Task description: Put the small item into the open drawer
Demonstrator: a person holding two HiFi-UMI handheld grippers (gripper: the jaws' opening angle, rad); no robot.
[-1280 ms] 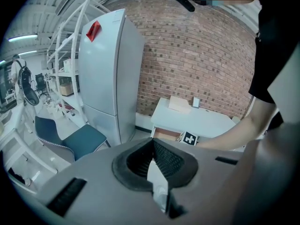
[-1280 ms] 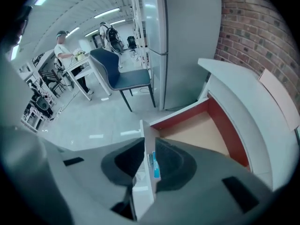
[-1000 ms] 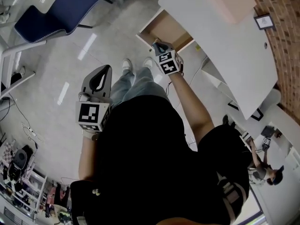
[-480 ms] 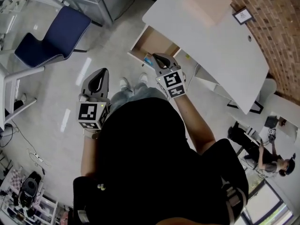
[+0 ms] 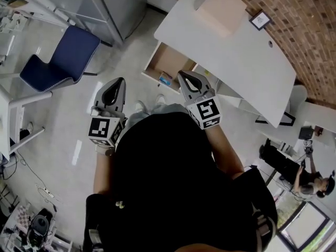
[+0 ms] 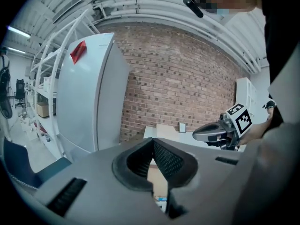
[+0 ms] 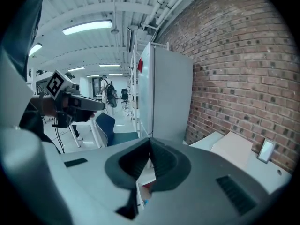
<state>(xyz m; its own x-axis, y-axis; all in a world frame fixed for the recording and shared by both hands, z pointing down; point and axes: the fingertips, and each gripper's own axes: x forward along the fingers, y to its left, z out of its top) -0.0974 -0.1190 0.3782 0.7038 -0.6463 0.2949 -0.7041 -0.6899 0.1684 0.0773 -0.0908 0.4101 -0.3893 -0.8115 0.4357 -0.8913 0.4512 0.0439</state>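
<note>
The wooden drawer (image 5: 169, 61) stands pulled out from under the white desk (image 5: 236, 56). A small blue item (image 5: 165, 80) lies inside it near the front edge. My right gripper (image 5: 182, 75) hovers just right of the drawer's front, shut with nothing between its jaws. My left gripper (image 5: 119, 82) is held over the floor to the left of the drawer, also shut and empty. In the left gripper view the shut left gripper (image 6: 153, 142) points at the desk, and a blue item (image 6: 161, 203) shows below it. The right gripper view shows the shut right gripper (image 7: 150, 142).
A cardboard box (image 5: 220, 9) and a small picture frame (image 5: 260, 20) sit on the desk by the brick wall. A blue chair (image 5: 63, 56) stands at the left, with a grey cabinet (image 5: 115, 4) behind it. Another person (image 5: 294, 167) is at the far right.
My right gripper has drawn back from the drawer's mouth toward my body. The small blue item now shows inside the drawer. The left gripper has hardly moved.
</note>
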